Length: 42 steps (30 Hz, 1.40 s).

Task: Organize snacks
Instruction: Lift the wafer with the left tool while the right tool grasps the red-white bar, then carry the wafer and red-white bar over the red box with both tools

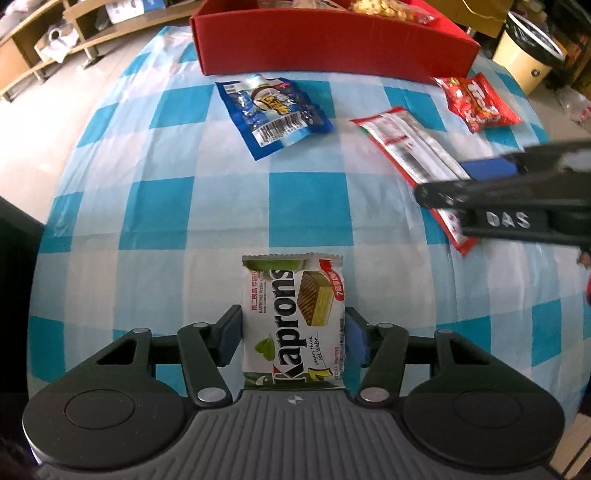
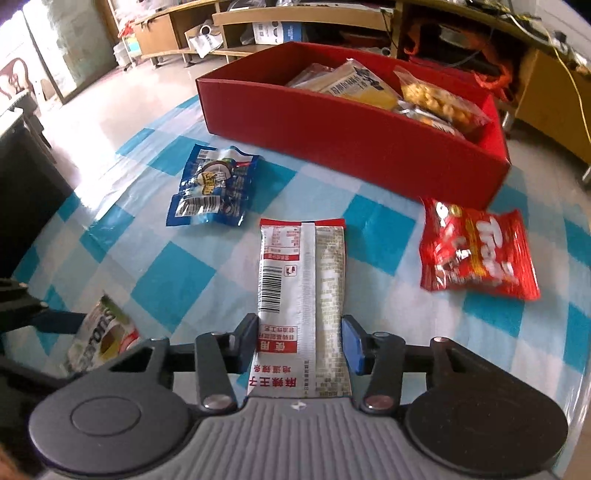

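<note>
My left gripper (image 1: 293, 336) is shut on a white and green Kaprons wafer pack (image 1: 293, 321), its pads pressing both long sides. My right gripper (image 2: 300, 345) is shut on a long white and red snack pack (image 2: 301, 306); this pack also shows in the left wrist view (image 1: 402, 142), with the right gripper (image 1: 491, 184) over it. The Kaprons pack also shows at lower left in the right wrist view (image 2: 99, 338). A red box (image 2: 354, 147) with several snacks inside stands at the table's far side.
A blue coconut snack bag (image 2: 212, 186) lies left of centre on the blue-checked tablecloth (image 2: 177, 273). A red Tiros bag (image 2: 476, 251) lies to the right, near the box. Wooden shelves (image 2: 258, 22) stand beyond the table. A yellow bin (image 1: 528, 55) is at far right.
</note>
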Motion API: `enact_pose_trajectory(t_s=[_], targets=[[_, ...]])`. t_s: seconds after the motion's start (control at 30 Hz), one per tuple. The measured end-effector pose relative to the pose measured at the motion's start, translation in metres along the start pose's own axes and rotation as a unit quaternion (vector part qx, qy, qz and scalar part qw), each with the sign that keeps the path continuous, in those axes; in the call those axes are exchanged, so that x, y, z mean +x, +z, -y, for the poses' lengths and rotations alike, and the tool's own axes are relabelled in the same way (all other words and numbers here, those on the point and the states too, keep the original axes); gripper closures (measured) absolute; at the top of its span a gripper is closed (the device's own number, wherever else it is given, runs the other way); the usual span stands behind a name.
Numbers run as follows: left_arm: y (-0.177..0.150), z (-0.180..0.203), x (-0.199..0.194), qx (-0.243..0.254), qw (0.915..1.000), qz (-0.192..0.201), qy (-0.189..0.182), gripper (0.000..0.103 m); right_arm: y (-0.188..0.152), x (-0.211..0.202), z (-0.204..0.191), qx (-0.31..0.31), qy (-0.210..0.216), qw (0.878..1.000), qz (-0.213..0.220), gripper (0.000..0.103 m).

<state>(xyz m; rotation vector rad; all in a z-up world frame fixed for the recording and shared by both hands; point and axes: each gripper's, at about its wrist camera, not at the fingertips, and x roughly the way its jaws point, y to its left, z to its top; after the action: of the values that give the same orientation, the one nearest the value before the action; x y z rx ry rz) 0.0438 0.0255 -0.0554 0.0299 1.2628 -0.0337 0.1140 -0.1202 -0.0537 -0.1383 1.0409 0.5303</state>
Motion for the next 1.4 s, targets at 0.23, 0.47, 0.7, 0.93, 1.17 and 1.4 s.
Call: enact_pose_trajectory(t_s=[0.23,0.47,0.7,0.93,1.17,1.4], targets=[[0.012,-0.010,-0.014,-0.032,0.9988,0.027,-0.024,0.039,-0.001,-0.029,0.008,0.034,0.031,0.998,0.039,0.057],[0.027,-0.015,-0.024,-0.060,0.9966,0.049,-0.029,0.039,0.007,-0.046,0.015,0.054,0.055,0.995,0.069,0.057],[0.048,-0.016,-0.035,-0.079,0.9933,0.079,-0.027,0.038,0.019,-0.057,0.026,0.066,0.063,0.991,0.096,0.057],[0.075,-0.012,-0.051,-0.086,0.9884,0.122,-0.030,0.038,0.032,-0.064,0.036,0.077,0.068,0.988,0.119,0.057],[0.102,-0.008,-0.054,-0.093,0.9847,0.143,-0.035,0.038,0.047,-0.074,0.049,0.092,0.065,0.983,0.148,0.057],[0.126,-0.006,-0.054,-0.099,0.9818,0.158,-0.036,0.038,0.058,-0.078,0.061,0.106,0.061,0.979,0.162,0.057]])
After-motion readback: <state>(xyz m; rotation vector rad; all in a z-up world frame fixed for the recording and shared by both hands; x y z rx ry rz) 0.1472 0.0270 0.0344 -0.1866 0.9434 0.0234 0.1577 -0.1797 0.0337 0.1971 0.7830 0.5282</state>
